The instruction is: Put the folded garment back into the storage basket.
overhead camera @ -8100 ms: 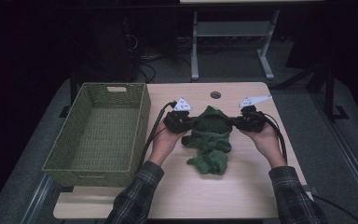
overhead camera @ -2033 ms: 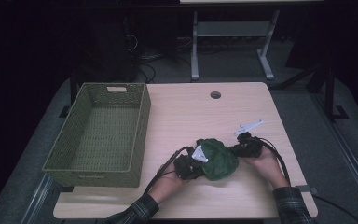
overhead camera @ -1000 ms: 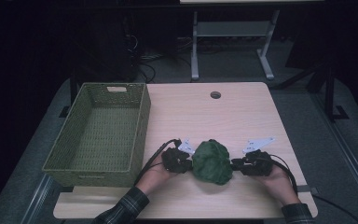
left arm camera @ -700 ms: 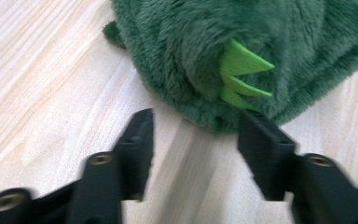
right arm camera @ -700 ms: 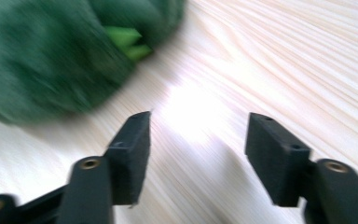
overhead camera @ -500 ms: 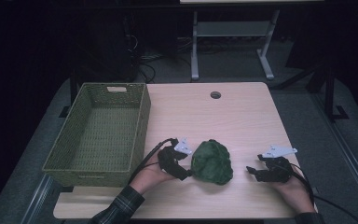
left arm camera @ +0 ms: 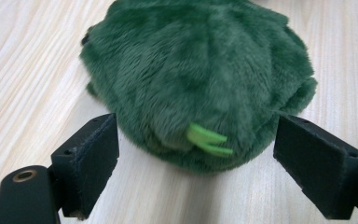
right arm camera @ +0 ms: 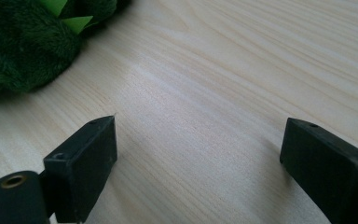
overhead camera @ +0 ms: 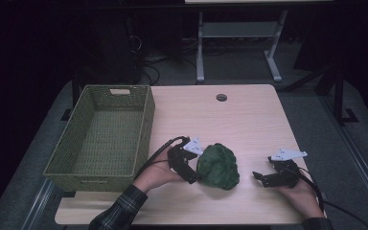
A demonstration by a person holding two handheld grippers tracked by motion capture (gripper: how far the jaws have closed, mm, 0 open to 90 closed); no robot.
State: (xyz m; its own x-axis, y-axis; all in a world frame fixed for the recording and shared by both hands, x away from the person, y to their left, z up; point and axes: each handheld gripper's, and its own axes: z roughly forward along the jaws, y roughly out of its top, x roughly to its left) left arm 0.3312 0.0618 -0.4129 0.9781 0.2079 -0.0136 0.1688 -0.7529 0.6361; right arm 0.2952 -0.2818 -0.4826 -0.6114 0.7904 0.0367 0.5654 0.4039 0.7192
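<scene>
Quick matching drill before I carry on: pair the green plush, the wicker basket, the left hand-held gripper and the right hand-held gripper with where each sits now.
1 green plush
2 wicker basket
3 left hand-held gripper
4 right hand-held gripper

A open, right beside the plush
B bundled on the table's near half
C open over bare table, apart from the plush
D left side of the table

Pairs: 1-B, 2-D, 3-A, 4-C

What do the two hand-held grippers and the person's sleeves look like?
Both the left hand-held gripper and the right hand-held gripper are black with blocky jaws, a pale three-cornered plate on top and a trailing black cable. The sleeves are dark plaid.
</scene>
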